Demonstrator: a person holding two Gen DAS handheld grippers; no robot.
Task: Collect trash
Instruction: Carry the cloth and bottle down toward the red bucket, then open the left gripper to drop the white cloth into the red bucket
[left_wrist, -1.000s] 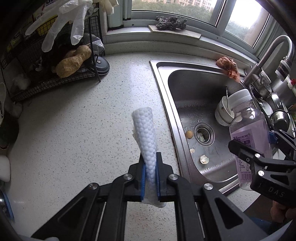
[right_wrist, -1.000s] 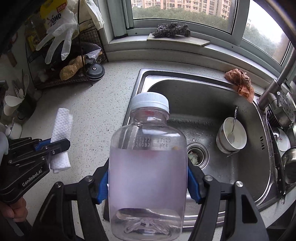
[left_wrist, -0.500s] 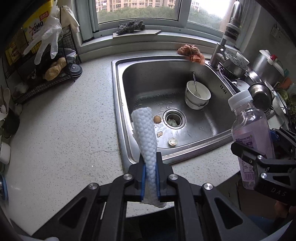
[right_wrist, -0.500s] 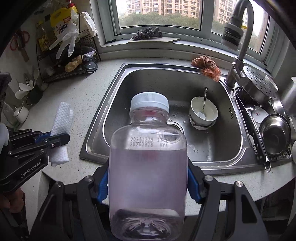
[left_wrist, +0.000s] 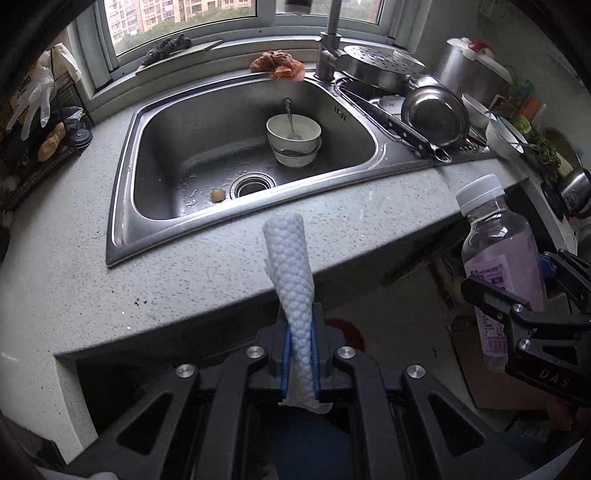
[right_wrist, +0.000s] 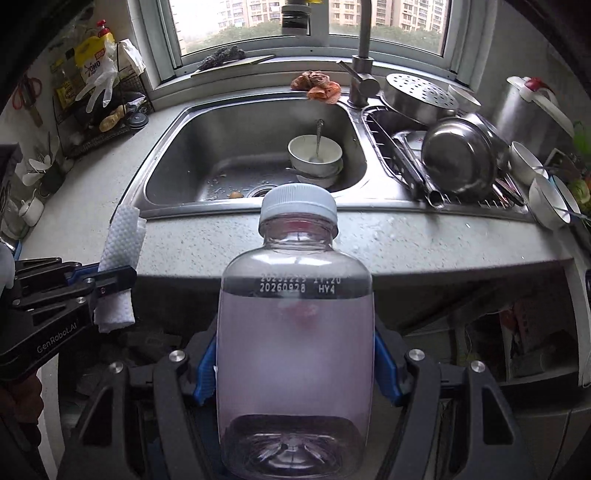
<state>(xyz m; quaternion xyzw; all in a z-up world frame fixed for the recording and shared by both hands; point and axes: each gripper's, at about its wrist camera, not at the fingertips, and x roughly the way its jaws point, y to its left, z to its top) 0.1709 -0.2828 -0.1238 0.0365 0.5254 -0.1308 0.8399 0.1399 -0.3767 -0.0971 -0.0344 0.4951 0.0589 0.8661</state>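
Paper towel (left_wrist: 290, 273), rolled, one, clamped upright in left hand-held gripper (left_wrist: 300, 363), lower end hidden behind the pads. Bottle (right_wrist: 295, 325), one, clear with white cap and pinkish liquid, squeezed between pads of right hand-held gripper (right_wrist: 295, 373); label hard to read. Both held just off the table (left_wrist: 110, 280) edge, in front of one sink (left_wrist: 236, 122) with two stacked bowls (left_wrist: 294, 138).

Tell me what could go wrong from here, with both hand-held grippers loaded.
1. The bottle in the right hand-held gripper is gripped low, its capped top far above the pads, so it could tip out.
2. The paper towel in the left hand-held gripper is pinched only near its lower end and may slide free.
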